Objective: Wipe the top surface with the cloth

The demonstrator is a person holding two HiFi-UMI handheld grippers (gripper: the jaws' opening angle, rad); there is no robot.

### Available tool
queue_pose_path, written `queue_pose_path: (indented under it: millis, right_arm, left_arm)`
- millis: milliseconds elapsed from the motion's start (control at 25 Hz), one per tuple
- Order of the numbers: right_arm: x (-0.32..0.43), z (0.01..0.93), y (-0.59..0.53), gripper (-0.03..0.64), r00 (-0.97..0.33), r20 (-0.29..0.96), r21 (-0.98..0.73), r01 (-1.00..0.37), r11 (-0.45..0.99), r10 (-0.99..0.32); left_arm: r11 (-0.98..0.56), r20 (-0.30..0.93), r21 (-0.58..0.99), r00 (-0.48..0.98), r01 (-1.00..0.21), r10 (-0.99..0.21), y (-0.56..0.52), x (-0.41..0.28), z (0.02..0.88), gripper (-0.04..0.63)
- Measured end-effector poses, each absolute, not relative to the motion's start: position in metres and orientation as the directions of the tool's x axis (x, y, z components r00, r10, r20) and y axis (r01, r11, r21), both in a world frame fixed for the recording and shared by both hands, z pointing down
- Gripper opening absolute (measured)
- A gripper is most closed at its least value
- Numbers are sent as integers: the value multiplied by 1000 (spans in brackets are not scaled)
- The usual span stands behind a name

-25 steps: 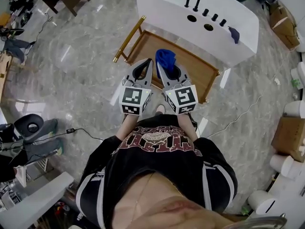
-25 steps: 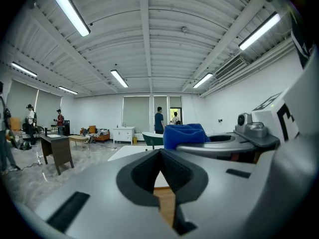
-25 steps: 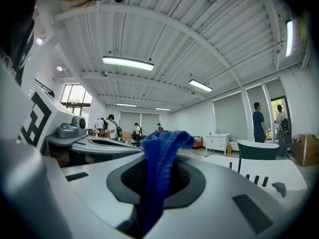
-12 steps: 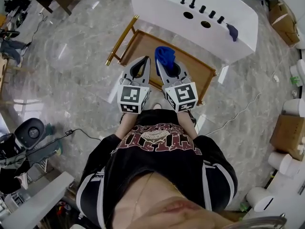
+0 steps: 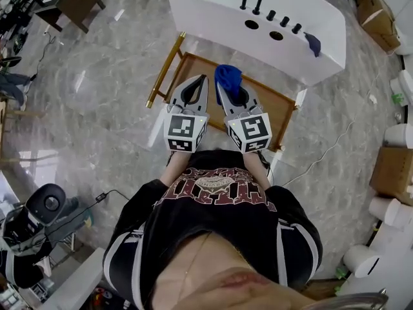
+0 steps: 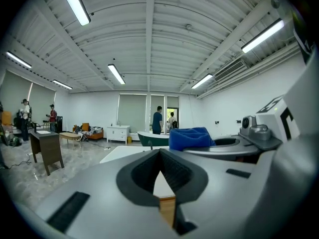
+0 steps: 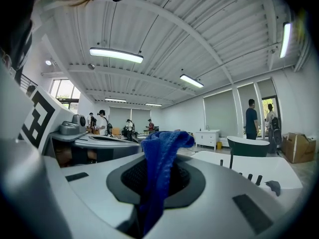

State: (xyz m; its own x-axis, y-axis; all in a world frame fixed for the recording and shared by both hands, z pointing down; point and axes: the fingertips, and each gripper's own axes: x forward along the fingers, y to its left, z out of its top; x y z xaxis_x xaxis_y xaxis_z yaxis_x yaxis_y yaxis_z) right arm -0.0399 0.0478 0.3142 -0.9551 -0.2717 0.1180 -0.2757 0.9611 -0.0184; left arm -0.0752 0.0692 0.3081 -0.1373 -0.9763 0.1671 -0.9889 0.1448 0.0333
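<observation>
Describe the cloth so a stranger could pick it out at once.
Start at the long white tub; a wooden table stands in front of it. Over the table, the right hand-held gripper is shut on the cloth. It is bright blue and bunched between the jaws, unlike the smaller, darker rag lying on the tub's rim.

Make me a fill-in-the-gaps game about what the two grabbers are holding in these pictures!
1. The cloth clamped in the right gripper is ____ in colour.
2. The left gripper has its jaws shut on ____.
3. Beyond the wooden table stands a tub that is ____ in colour.

Missing words: blue; nothing; white.
</observation>
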Motion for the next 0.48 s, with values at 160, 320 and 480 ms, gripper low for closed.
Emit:
queue_pose_path:
  millis: [160,320,480]
  right_arm:
    - [-80,309,35,58,-944,113,-10,-313,950,-310]
    - [-116,309,20,58,-931,113,-10,-350,937,-347]
    - [-147,315,9,58,-912,125,-17,-395,918,-390]
  left_arm:
    - [84,159,29,-79,-996,-984,50,-110,302,46]
    - [36,166,21,-32,-999,-986,32,-145,305,46]
    - [-5,187,25,9,-1000,-982,23,-177,313,46]
